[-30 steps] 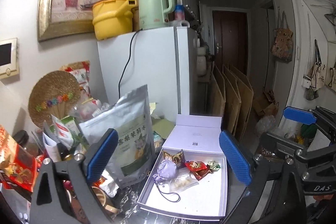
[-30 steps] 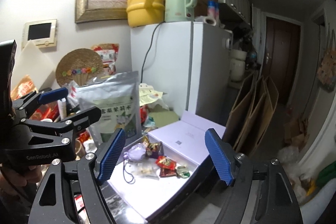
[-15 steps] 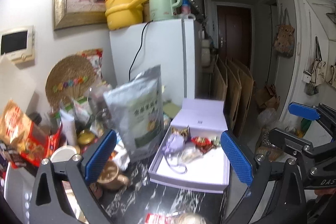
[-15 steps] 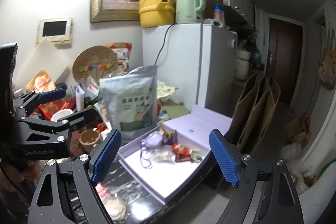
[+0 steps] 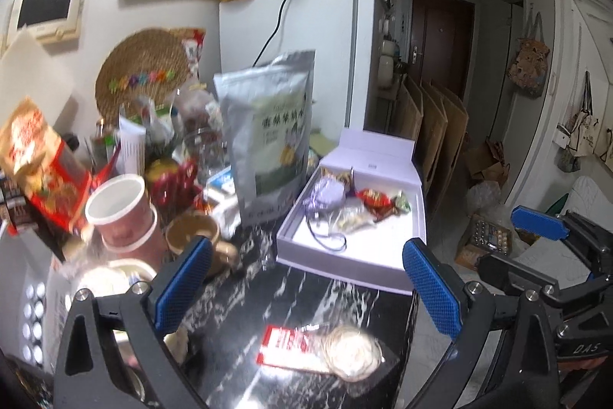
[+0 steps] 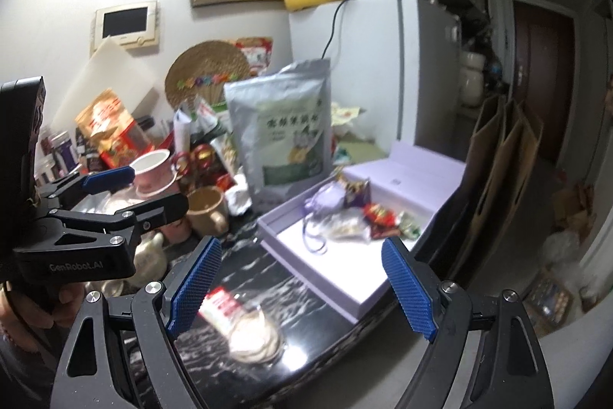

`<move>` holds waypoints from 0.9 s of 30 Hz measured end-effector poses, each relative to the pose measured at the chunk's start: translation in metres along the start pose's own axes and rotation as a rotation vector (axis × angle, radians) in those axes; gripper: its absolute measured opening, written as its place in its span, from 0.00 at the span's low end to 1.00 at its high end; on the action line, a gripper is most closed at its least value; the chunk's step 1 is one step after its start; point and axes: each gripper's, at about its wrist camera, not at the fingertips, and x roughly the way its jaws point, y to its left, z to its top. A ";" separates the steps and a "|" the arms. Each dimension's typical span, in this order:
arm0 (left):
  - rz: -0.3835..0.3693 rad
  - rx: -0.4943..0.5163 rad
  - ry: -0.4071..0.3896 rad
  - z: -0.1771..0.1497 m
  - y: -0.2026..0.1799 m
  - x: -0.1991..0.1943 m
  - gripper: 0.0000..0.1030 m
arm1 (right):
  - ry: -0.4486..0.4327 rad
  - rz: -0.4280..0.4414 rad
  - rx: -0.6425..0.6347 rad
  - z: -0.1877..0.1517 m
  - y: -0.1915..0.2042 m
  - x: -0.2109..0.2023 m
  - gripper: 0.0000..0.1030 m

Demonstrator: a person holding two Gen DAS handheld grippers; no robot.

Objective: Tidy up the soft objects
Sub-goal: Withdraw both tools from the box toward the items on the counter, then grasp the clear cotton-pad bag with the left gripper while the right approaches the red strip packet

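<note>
An open lilac box [image 5: 360, 255] [image 6: 337, 255] lies on the black marble table [image 5: 268, 298]. It holds a lilac drawstring pouch [image 5: 325, 192] [image 6: 329, 198], a red snack wrapper [image 5: 373, 198], a clear packet [image 5: 350, 219] and a green sweet [image 5: 402, 204]. Nearer, a clear packet with a red label and a pale round cake [image 5: 325, 349] [image 6: 245, 324] lies on the table. My left gripper [image 5: 308, 288] [image 6: 145, 192] hangs open above that packet, with nothing between its fingers. My right gripper [image 6: 302, 288] [image 5: 525, 244] is open too, above the packet's right side, and holds nothing.
A tall silver pouch [image 5: 274, 137] stands left of the box. Cups [image 5: 118, 213], a brown mug [image 5: 195, 232] and snack bags crowd the table's left. Behind is a white fridge [image 5: 306, 64] with a kettle and a yellow pot. The table's edge and cardboard sheets [image 5: 433, 137] lie right.
Both grippers have drawn back and sunk, so the box now lies farther off. The red-labelled packet and the cups have come into view. The right jaws stand slightly wider.
</note>
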 end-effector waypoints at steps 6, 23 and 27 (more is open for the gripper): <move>0.006 -0.032 0.063 -0.026 0.009 0.010 0.98 | 0.050 0.032 0.011 -0.024 0.009 0.013 0.84; -0.021 -0.099 0.245 -0.089 -0.001 0.069 0.98 | 0.206 0.045 0.103 -0.094 -0.016 0.051 0.84; -0.033 -0.117 0.308 -0.100 -0.015 0.090 0.98 | 0.231 0.008 0.098 -0.101 -0.030 0.059 0.84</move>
